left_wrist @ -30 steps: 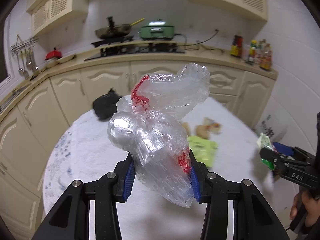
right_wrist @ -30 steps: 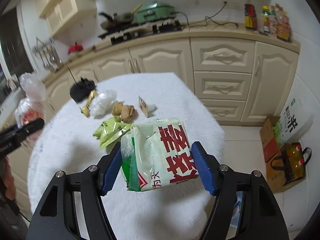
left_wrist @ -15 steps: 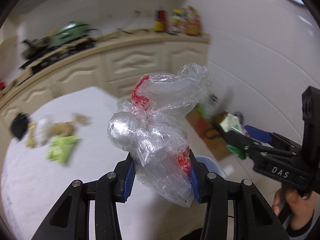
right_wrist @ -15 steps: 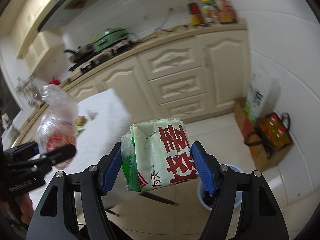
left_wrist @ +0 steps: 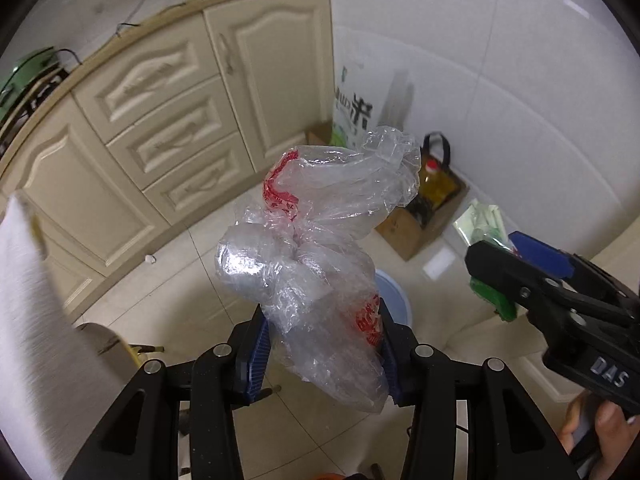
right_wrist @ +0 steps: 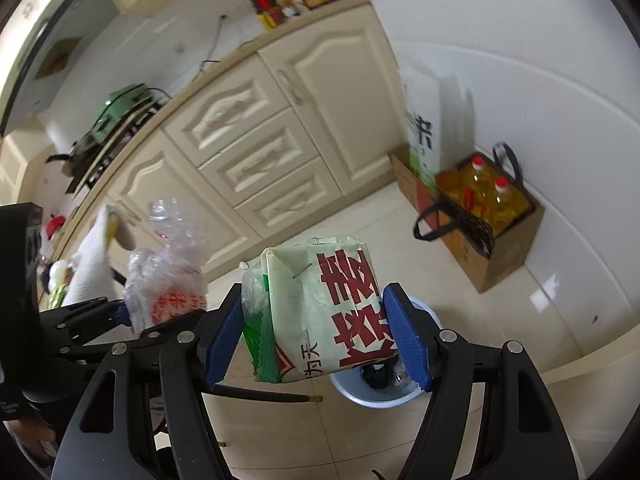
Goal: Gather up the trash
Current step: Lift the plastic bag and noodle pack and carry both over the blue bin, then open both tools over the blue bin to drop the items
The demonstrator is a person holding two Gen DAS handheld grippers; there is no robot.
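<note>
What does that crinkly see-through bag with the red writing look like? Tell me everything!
The clear plastic bag is thin, crumpled and shiny, with red print near its top and lower side. It is bunched into lumps and something silvery shows inside. It sticks up between the blue pads of the left gripper, which pinch its lower part. Nothing else touches it; the floor is behind it.

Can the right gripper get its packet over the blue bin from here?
Probably yes: the right gripper, jaws shut on the green packet, has the blue bin just beyond it on open floor, nothing between.
</note>
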